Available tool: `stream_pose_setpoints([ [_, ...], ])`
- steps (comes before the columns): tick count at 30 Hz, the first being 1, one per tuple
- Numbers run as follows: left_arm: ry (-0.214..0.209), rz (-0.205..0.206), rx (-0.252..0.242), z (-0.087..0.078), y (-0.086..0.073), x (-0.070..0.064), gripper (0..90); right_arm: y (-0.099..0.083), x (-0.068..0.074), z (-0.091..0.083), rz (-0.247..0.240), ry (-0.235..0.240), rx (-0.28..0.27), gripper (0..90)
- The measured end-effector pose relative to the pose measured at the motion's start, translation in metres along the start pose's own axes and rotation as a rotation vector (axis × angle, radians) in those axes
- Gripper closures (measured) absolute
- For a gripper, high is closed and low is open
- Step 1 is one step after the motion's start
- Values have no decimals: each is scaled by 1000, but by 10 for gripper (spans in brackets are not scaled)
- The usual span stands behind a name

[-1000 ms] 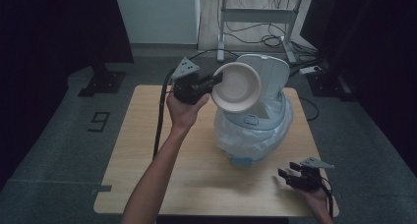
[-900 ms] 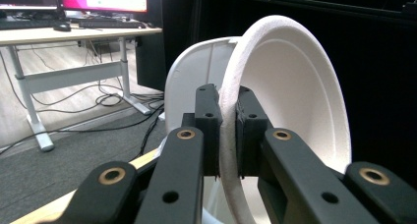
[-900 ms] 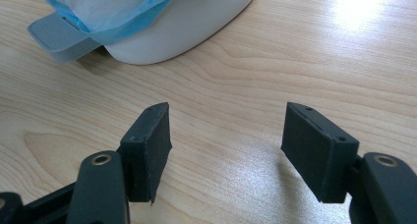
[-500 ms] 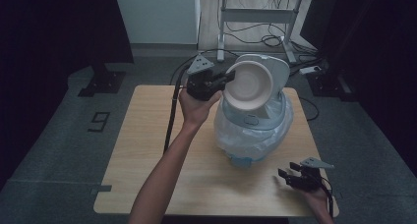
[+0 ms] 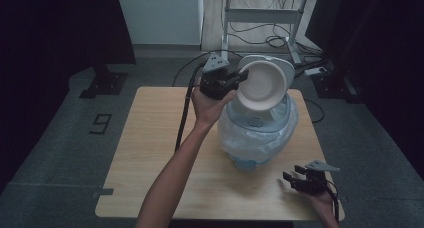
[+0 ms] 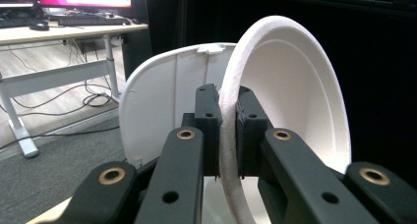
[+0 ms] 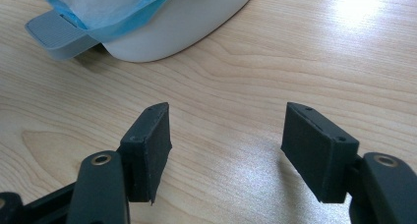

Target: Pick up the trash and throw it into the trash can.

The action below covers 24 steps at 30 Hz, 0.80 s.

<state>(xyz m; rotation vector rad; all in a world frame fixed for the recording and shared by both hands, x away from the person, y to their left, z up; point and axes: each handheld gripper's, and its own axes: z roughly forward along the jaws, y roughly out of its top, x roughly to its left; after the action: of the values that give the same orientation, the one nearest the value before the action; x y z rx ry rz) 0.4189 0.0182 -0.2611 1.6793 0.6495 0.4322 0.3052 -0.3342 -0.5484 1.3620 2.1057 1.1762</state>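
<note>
My left gripper (image 5: 239, 78) is shut on the rim of a white foam bowl (image 5: 261, 84), holding it on edge above a white pedal bin (image 5: 257, 130) lined with a blue-tinted bag. The bin's lid (image 5: 275, 63) stands open behind the bowl. In the left gripper view both pads clamp the bowl (image 6: 290, 96) rim, with the lid (image 6: 162, 101) just beyond, and the left gripper (image 6: 227, 121) is closed tight. My right gripper (image 5: 295, 178) rests open low over the table's front right corner. In the right gripper view the right gripper (image 7: 226, 135) has bare wood between its jaws, and the bin's base (image 7: 187, 22) and pedal (image 7: 56, 35) lie ahead.
The wooden table (image 5: 150, 153) has free room on its left half. Behind it stand a desk frame with cables (image 5: 260, 33) on the floor and dark curtains at both sides. A monitor and desk (image 6: 64, 17) appear far off in the left gripper view.
My left gripper has carried the bowl rightward and slightly back, from the bin's left side to over its open mouth. The right gripper has stayed still.
</note>
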Motion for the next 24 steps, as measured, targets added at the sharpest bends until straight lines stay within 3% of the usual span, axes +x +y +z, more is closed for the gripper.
stream_pose_setpoints([
  [13, 0, 3, 23, 22, -1, 1, 823, -1, -6, -4, 21, -6, -11, 347],
  [24, 34, 8, 46, 40, -9, 8, 821, -1, -11, -7, 42, -14, -19, 347],
])
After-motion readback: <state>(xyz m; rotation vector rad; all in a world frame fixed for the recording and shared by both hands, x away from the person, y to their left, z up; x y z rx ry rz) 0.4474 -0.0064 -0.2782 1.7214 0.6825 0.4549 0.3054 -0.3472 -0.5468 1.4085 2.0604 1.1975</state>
